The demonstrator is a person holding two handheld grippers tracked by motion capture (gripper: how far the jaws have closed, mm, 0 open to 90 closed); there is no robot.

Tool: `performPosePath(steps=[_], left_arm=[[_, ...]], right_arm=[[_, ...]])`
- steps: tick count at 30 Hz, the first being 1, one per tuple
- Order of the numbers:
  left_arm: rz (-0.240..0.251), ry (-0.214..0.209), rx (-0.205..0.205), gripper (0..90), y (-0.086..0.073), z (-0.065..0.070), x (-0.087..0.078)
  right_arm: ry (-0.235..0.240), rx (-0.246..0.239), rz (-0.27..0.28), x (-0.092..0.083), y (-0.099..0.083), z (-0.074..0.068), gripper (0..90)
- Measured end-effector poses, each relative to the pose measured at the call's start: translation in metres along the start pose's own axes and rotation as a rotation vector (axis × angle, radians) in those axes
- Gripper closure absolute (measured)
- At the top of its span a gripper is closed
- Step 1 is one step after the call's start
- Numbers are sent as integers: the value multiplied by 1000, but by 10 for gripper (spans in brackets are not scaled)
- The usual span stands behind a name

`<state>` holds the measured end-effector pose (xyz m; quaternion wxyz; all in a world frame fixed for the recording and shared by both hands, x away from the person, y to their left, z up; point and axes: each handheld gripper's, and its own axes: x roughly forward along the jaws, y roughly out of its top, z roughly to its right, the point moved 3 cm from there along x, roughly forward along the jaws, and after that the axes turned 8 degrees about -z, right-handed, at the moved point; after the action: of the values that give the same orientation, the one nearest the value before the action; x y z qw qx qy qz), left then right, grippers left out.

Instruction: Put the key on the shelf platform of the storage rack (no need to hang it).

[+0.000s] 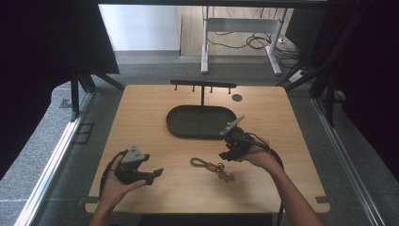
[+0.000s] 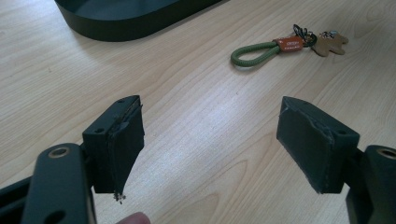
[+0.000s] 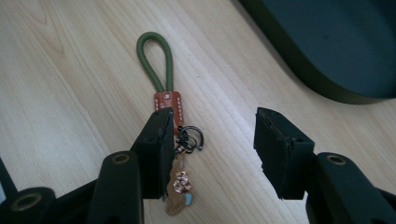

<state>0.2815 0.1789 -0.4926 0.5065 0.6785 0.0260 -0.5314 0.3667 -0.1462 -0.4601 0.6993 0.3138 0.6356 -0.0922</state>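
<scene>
Right gripper view: our right gripper (image 3: 212, 140) hangs unclenched over the keychain (image 3: 173, 121), whose ring sits just inside the near jaw. We should centre the strap between both pads before closing. Our left gripper (image 2: 210, 144) waits spread, grasping nothing.

Matt wooden table (image 1: 155, 136) — woven cord keyring (image 3: 161, 65)

A dark oval tray (image 1: 181, 123) lies at the middle of the wooden table (image 1: 141, 108). Just behind it stands a black rack (image 1: 203, 85) with small pegs along its bar. Beyond the table, a white desk frame (image 1: 241, 24) stands over cables (image 1: 256, 42) on the floor.
</scene>
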Motion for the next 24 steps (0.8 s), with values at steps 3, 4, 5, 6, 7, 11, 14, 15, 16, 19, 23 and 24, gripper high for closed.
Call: performPosePath(steps=[3,4,5,6,7,11,14,15,16,19,23,24], left_arm=[[-1,0,-1,235,0,-1,0],[-1,1,-2,235,0,-1,0],[-1,1,-2,235,0,-1,0],[-2,2,1,235,0,-1,0],[-2,1,-1,235,0,-1,0],[-2,-1,-1,235,0,0,1],[-5,0,5,235,0,-1,1],[-6,1,5,235,0,-1,1],[-7,1,3,235,0,-1,1],[-9,2,4,235,-1,-1,1],[-13,5,4,235,0,0,2],[-14,5,6,235,0,0,2]], right_arm=[[8,-18,-33,11,3,-4,497],[7,-18,-38,13,4,-4,502],[10,-18,-41,16,4,-5,506],[14,-22,-47,18,5,-5,508],[14,-22,-47,18,5,-5,508],[16,-31,-74,26,8,-6,518],[26,-38,-82,32,10,-8,528],[29,-37,-86,33,11,-9,530],[31,-43,-88,35,11,-10,531],[40,-53,-100,40,12,-12,541],[45,-64,-111,44,12,-14,552],[48,-64,-114,45,12,-15,554]])
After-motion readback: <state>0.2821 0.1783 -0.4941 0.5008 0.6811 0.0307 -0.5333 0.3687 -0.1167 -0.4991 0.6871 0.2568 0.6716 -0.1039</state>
